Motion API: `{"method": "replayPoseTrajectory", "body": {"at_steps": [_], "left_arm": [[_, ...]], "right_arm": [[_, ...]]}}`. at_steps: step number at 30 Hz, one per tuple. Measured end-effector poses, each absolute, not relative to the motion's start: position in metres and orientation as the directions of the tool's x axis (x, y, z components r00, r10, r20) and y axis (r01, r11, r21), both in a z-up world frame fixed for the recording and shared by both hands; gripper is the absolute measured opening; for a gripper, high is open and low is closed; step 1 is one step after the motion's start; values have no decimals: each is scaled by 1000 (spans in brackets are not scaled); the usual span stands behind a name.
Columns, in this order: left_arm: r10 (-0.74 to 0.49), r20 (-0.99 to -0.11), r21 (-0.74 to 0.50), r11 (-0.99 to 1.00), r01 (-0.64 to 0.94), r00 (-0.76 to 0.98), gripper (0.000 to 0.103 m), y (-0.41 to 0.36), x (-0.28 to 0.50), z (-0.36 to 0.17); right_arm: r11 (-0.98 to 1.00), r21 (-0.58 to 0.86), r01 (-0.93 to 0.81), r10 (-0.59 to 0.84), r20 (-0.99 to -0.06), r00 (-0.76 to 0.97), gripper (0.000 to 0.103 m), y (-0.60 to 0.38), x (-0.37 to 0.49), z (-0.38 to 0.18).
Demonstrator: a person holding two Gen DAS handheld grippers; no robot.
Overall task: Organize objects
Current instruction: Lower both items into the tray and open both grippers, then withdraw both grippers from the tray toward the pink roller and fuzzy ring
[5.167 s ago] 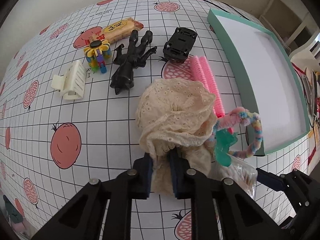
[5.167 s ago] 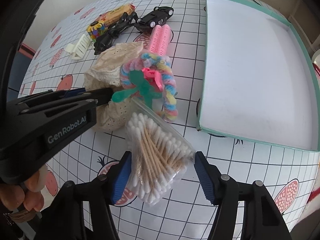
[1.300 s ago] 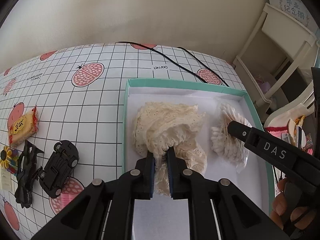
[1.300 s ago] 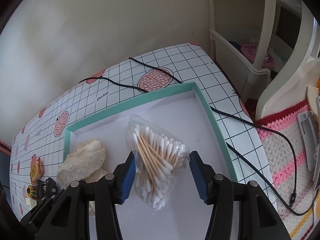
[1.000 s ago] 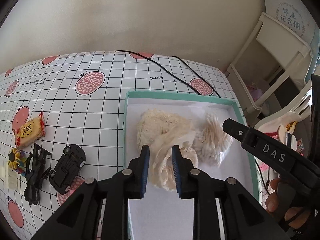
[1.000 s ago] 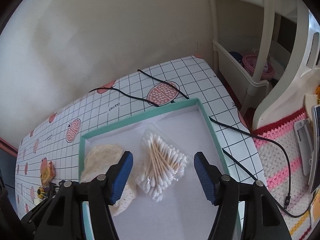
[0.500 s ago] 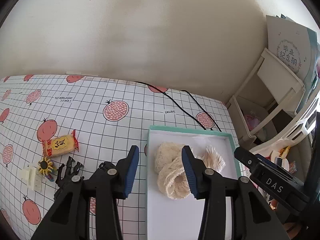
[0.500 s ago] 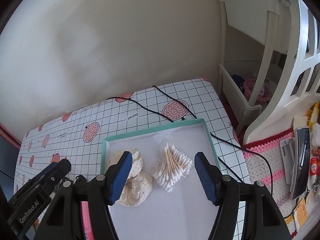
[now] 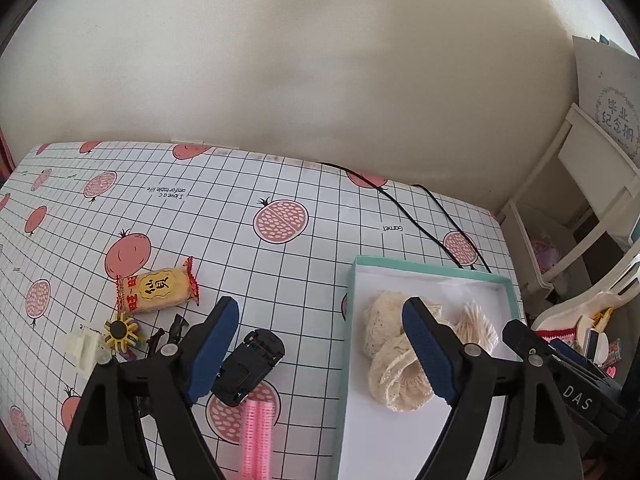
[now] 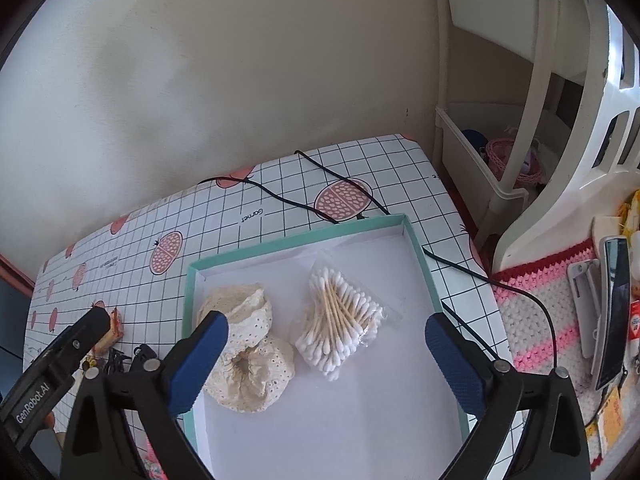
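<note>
The teal-rimmed white box [image 10: 300, 240] holds a cream lace cloth [image 10: 248, 344] on its left and a clear bag of cotton swabs [image 10: 340, 324] on its right. My right gripper [image 10: 326, 322] hangs open above the box, touching neither item. My left gripper [image 9: 320, 306] is also open and empty, high over the box's left rim [image 9: 347, 340]. The lace cloth [image 9: 384, 332] and the swabs [image 9: 478, 326] show past its right finger. To the left, on the table, lie a black toy car [image 9: 248, 366], a pink hair roller [image 9: 256, 436] and a snack packet [image 9: 158, 290].
A yellow flower toy [image 9: 120, 332], a white hair clip [image 9: 84, 350] and a black figure [image 9: 168, 332] lie near the car. A black cable [image 10: 320, 208] runs behind the box. A white shelf rack [image 10: 500, 160] stands past the table's right edge. The wall is behind.
Both grippers have let go of the cloth and the swab bag, which now lie in the box. Both have opened wide and pulled up and back from it.
</note>
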State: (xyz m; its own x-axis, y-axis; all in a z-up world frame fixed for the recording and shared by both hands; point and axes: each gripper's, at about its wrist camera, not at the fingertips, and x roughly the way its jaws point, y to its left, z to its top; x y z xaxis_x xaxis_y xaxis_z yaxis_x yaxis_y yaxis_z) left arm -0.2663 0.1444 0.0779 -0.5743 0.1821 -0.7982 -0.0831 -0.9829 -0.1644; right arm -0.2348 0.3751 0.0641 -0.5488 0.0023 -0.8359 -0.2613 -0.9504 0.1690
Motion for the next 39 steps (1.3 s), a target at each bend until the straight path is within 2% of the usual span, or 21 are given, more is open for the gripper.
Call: {"method": "replayPoseTrajectory", "body": {"at_steps": [1,6,9,25,33,39], "left_arm": [[178,-798,-162,-984,-79,-576,91,144,-267,77],[156,-795,-148,-987,-62,-586,94,142,-270,72],[143,-796,-143,-989,-46,-589,101,139,-273,68],[132,-807,-149,-989,-18,-576,101,131,-279,60],[138,-806,-141,-989,-40,-576,101,116,-270,80],[141,-797,-170,-985,-7,-588,101,77,-261,112]], "right_arm": [[-951,167,-259,2,-837,-547,102,375,-235,63],[-951,167,-258,4,-833,-554,103,375,-237,59],[-951,165,-263,7,-836,-549,103,375,-240,54],[-954,153,-259,5,-852,-524,103,369,-248,42],[-964,148,-222,-10,-851,-525,103,360,-240,64],[-983,131,-130,-36,-828,-559,103,334,-229,94]]}}
